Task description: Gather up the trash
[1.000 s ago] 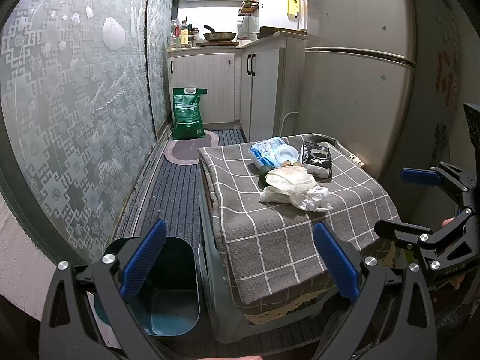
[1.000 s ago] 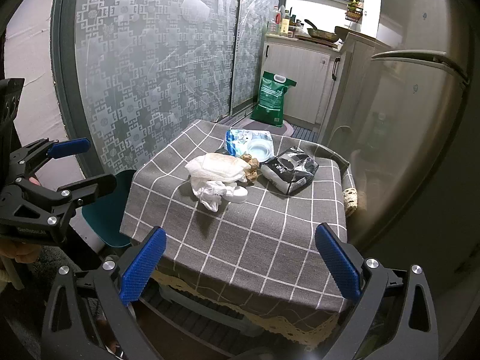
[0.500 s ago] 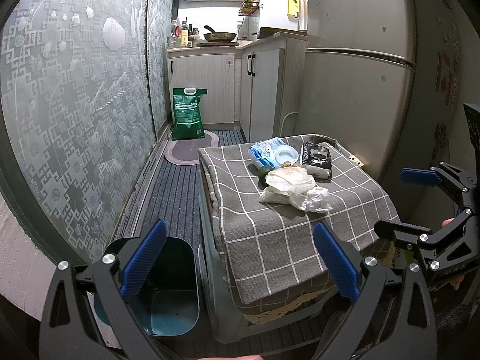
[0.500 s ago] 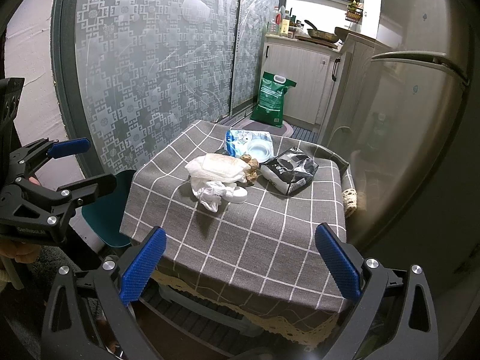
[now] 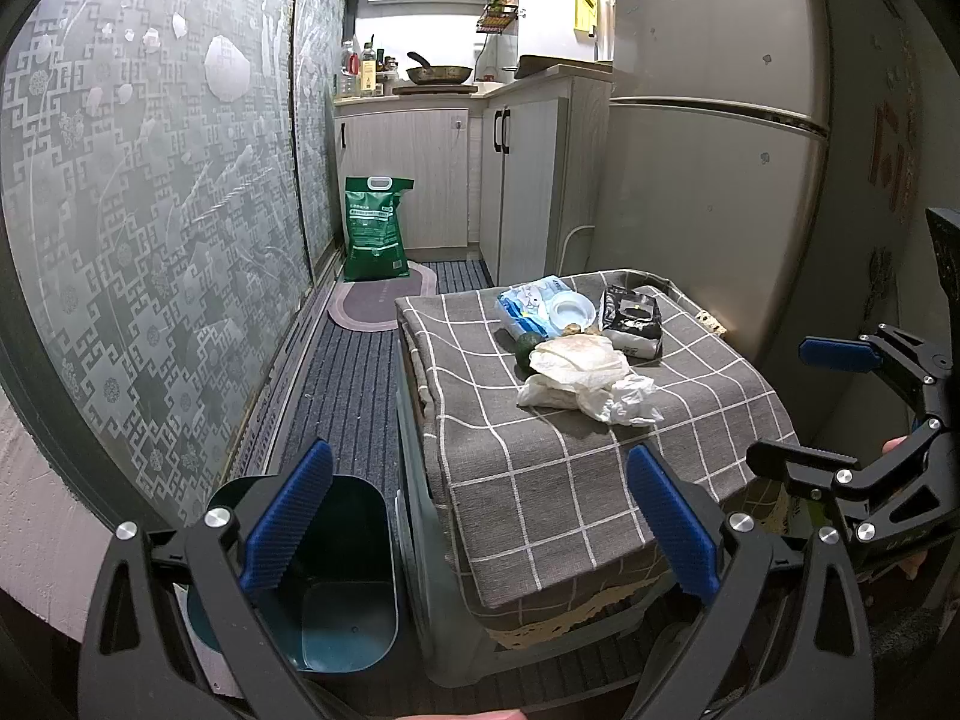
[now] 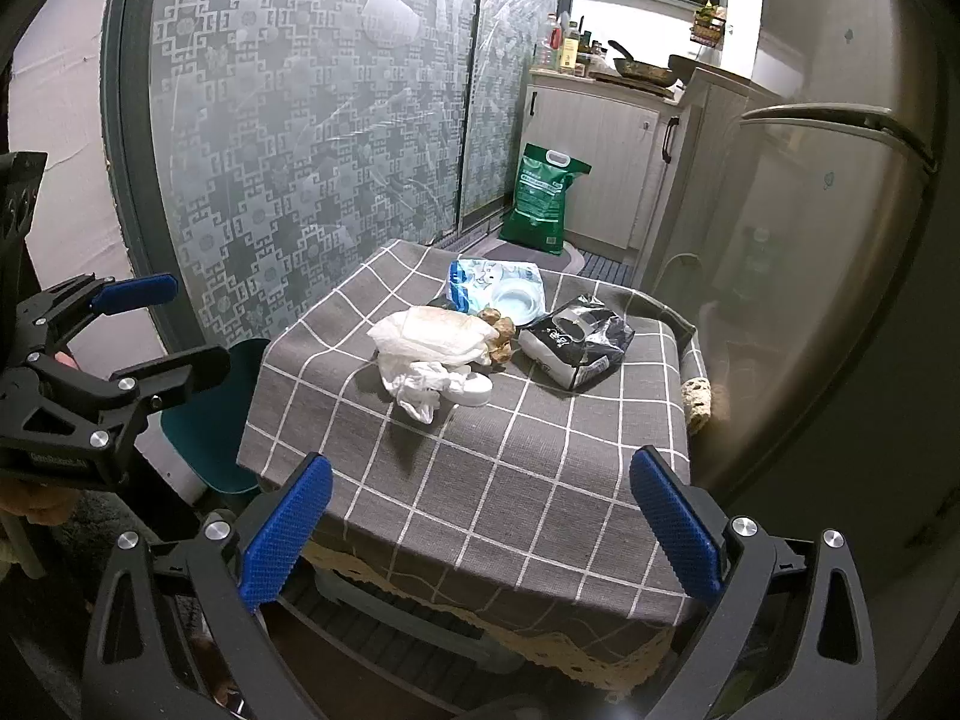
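Trash lies in a heap on the grey checked tablecloth [image 5: 540, 480] [image 6: 510, 468]: crumpled white tissue and paper [image 5: 591, 381] [image 6: 432, 348], a black snack bag [image 5: 633, 321] [image 6: 576, 339], a blue wipes pack [image 5: 528, 306] [image 6: 480, 285], a white lid [image 5: 572, 309] and a dark avocado [image 5: 528, 351]. A teal bin [image 5: 336, 588] [image 6: 210, 420] stands on the floor left of the table. My left gripper [image 5: 477, 522] hovers open above the bin and the table's near edge. My right gripper [image 6: 480, 531] is open before the table's front edge. Both are empty.
A frosted patterned glass door [image 5: 150, 210] lines the left side. A fridge [image 5: 720, 150] stands right of the table. A green sack [image 5: 375, 228] and a floor mat [image 5: 378, 300] lie ahead by the kitchen cabinets [image 5: 420, 174]. The striped floor runs between door and table.
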The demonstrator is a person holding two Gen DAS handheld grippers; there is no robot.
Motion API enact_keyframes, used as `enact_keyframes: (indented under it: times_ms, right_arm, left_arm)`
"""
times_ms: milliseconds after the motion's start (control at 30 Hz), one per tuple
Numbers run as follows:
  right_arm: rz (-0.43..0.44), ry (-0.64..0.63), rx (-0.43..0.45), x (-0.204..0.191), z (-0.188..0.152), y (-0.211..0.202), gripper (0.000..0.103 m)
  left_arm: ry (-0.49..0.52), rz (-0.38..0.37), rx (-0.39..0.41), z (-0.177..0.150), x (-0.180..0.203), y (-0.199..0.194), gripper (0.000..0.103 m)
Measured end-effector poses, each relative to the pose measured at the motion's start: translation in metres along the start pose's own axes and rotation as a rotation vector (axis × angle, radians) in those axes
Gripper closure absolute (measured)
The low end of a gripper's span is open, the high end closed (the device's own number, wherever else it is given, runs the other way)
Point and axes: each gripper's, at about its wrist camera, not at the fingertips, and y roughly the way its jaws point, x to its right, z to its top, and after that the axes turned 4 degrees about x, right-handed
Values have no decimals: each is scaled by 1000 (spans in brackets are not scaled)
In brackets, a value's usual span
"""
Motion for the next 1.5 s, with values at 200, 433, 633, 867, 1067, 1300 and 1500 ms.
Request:
enact_keyframes:
  times_ms: [200,433,633,867,1067,1300,1500]
  right_arm:
    - [-1,0,0,0,0,0,3]
    - [-1,-1,0,0,0,-1,3]
    - [-2,-3,0,0,0,-1,3]
    - [-3,-3,0,0,0,-1,3]
    - [-2,-3,0,1,0,-1,3]
    - [-12,12,-16,8,-4,3,3]
    - [-30,40,-14,17,-7,2,3]
  left_arm:
    - [1,0,1,0,0,0,3]
    - [0,0,1,0,0,0,3]
    - [0,0,2,0,0,0,3]
    - [1,0,2,0,0,0,3]
    - [2,0,2,0,0,0,3]
    - [8,-2,16,0,-2,-2,3]
    - [7,-3,22,3,0,0,3]
